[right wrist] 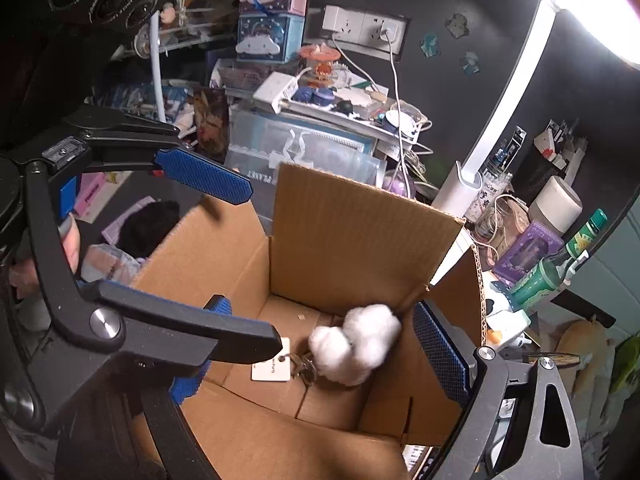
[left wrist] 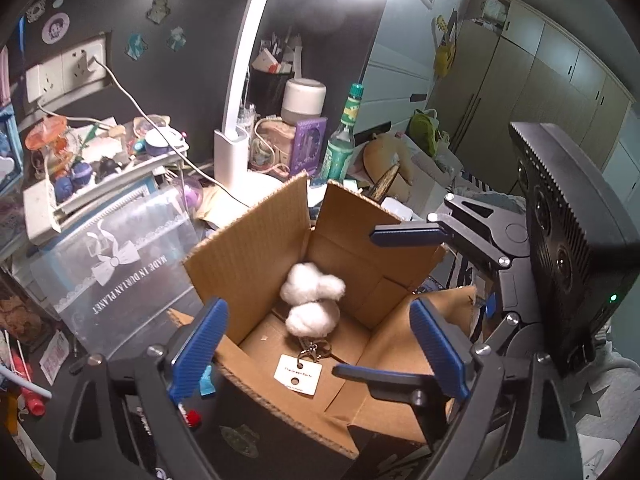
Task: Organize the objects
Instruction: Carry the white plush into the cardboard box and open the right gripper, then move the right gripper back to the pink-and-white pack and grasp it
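Note:
An open cardboard box (left wrist: 256, 240) stands with its flaps up. On its floor lies a white fluffy plush keychain (left wrist: 312, 300) with a metal clasp and a white paper tag (left wrist: 298, 374). It also shows in the right wrist view (right wrist: 356, 348), inside the same box (right wrist: 344, 232). My left gripper (left wrist: 320, 344) is open and empty, held above the box's near edge. My right gripper (right wrist: 320, 344) is open and empty over the box opening. The right gripper also shows in the left wrist view (left wrist: 376, 304), reaching in from the right; the left gripper (right wrist: 208, 264) shows at the left of the right wrist view.
A cluttered desk surrounds the box: a white desk lamp (left wrist: 230, 152), a green glass bottle (left wrist: 340, 140), a purple case (left wrist: 308, 144), a clear plastic storage box (left wrist: 116, 264), wall sockets (left wrist: 66, 68) with cables, and small toys. Wardrobes (left wrist: 540, 76) stand at the far right.

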A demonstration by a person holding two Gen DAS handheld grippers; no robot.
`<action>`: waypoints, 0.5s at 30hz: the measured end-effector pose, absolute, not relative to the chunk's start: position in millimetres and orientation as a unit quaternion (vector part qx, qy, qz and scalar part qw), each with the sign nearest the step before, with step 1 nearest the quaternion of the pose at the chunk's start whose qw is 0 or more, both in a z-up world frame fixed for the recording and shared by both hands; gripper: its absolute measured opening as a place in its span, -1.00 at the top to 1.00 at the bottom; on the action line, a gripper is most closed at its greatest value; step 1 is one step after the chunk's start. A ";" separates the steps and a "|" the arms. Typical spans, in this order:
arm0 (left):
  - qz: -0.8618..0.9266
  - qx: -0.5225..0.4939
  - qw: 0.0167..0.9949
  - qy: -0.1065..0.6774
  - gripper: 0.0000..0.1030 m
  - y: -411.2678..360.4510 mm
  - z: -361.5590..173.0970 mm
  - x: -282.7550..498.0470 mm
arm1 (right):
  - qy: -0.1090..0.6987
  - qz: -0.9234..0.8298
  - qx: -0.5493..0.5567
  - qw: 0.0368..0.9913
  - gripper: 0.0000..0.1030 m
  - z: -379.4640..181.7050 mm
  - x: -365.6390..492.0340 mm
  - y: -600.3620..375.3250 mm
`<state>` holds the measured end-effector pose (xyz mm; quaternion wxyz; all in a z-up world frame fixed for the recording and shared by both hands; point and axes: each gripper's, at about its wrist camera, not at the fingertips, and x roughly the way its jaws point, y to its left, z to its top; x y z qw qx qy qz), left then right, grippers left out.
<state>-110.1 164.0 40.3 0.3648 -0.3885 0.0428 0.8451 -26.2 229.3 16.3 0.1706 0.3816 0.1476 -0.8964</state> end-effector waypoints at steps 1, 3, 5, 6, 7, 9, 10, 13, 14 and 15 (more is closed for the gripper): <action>0.848 -0.383 0.363 0.040 -0.76 158.9 44.8 -108.0 | 0.143 -0.899 0.377 0.172 -0.89 18.2 -24.4 228.4; 0.858 -0.370 0.356 0.032 -0.77 143.0 54.8 -102.3 | 0.138 -0.903 0.366 0.176 -0.96 22.0 -19.8 225.0; 0.869 -0.358 0.341 0.028 -0.78 124.6 63.1 -95.3 | 0.145 -0.906 0.361 0.168 -0.97 25.4 -16.9 217.5; 0.875 -0.352 0.332 0.026 -0.84 114.5 66.9 -91.6 | 0.157 -0.906 0.357 0.165 -0.97 26.8 -15.0 212.7; 0.881 -0.346 0.322 0.023 -0.97 104.0 69.8 -87.7 | 0.168 -0.910 0.346 0.158 -0.97 29.4 -10.8 205.5; 0.895 -0.332 0.298 0.017 -0.99 79.0 74.5 -77.9 | 0.177 -0.915 0.327 0.157 -0.97 33.4 -3.5 195.5; 0.900 -0.327 0.288 0.014 -0.99 67.9 75.5 -73.5 | 0.176 -0.916 0.322 0.164 -0.97 36.5 -0.3 188.9; 0.915 -0.316 0.252 0.004 -0.99 30.4 74.1 -57.4 | 0.139 -0.917 0.301 0.221 -0.97 46.5 9.7 172.7; 0.919 -0.313 0.239 0.001 -0.99 17.7 71.9 -51.2 | 0.130 -0.915 0.293 0.243 -0.97 49.1 13.9 165.1; 0.923 -0.312 0.226 -0.002 -0.99 5.7 67.8 -44.3 | 0.126 -0.913 0.288 0.261 -0.97 50.0 17.2 156.7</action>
